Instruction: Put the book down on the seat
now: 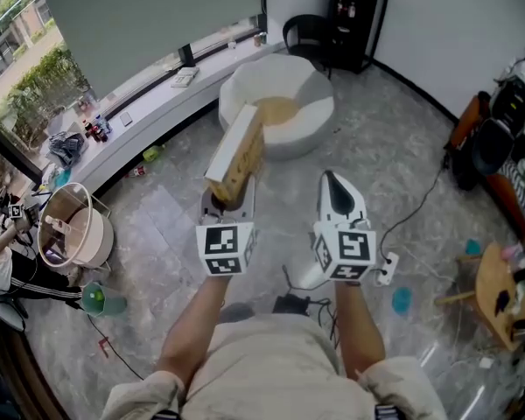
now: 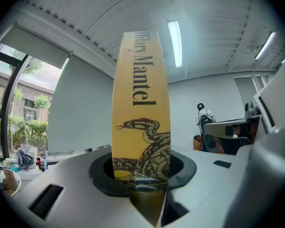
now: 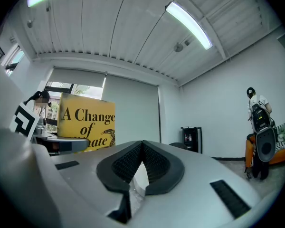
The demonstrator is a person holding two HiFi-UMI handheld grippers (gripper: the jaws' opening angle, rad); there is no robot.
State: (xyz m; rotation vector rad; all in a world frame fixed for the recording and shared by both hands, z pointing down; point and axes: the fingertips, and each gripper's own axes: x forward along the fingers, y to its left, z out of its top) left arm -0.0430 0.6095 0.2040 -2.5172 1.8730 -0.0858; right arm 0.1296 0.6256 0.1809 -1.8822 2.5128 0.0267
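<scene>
A thick yellow book (image 1: pixel 236 154) stands upright in my left gripper (image 1: pixel 227 201), which is shut on its lower end. In the left gripper view its yellow spine (image 2: pixel 141 103), with a snake drawing, rises straight up between the dark pads. The book hangs in the air in front of a round white seat (image 1: pixel 284 103) with a tan cushion. My right gripper (image 1: pixel 337 195) is level with the left one, a little to its right, shut with nothing in it. The right gripper view shows the book's yellow cover (image 3: pixel 85 122) off to the left.
A white windowsill (image 1: pixel 157 103) with bottles and papers runs along the back left. A round basket (image 1: pixel 70 226) stands at the left. A black shelf (image 1: pixel 354 20) is at the back. A cable and power strip (image 1: pixel 387 269) lie on the marble floor, with wooden furniture (image 1: pixel 499 296) at the right.
</scene>
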